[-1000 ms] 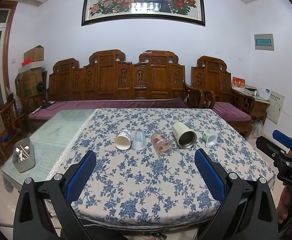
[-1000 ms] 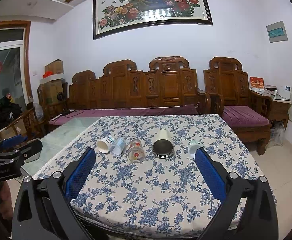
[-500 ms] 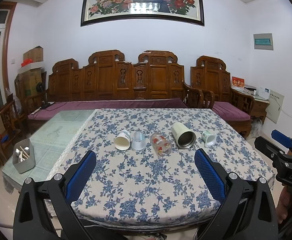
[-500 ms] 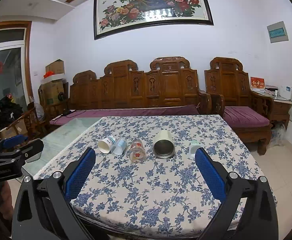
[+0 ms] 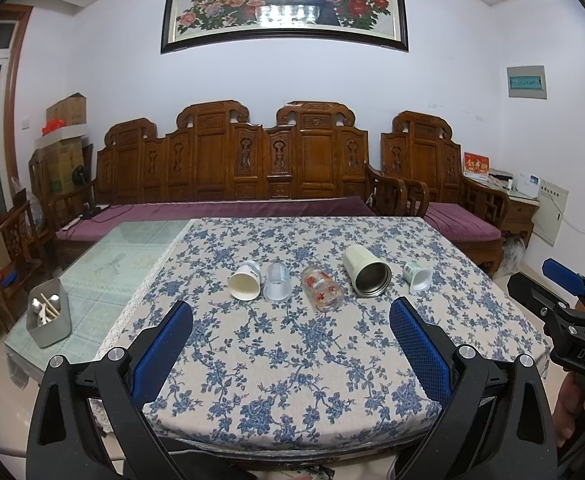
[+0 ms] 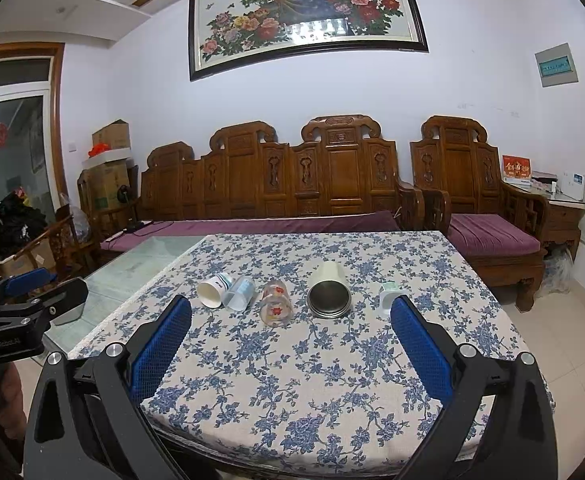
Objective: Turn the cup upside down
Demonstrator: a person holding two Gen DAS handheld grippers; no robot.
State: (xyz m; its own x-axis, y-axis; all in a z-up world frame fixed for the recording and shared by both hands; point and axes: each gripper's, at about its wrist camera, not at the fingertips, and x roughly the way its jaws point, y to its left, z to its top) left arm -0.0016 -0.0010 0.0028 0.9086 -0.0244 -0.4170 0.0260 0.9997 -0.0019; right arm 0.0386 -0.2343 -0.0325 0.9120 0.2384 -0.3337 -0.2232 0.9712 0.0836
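Lately, little changes: across the last second both views creep slightly toward the worktop (image 5: 292,360); nothing is gripped, so the task has not begun.

- Left tongs (image 5: 290,332): spread wide, empty, short of the near edge.
- Right tongs (image 6: 290,330): spread wide, empty, likewise short.
- Cups, all on their sides in one row mid-worktop: paper cup (image 5: 245,285) touching clear plastic cup (image 5: 277,285); flowered glass (image 5: 321,289); steel-lined tumbler (image 5: 366,275); small white cup (image 5: 417,277).
- Room: I judge open cloth before and behind the row; left cloth edge near the paper cup.
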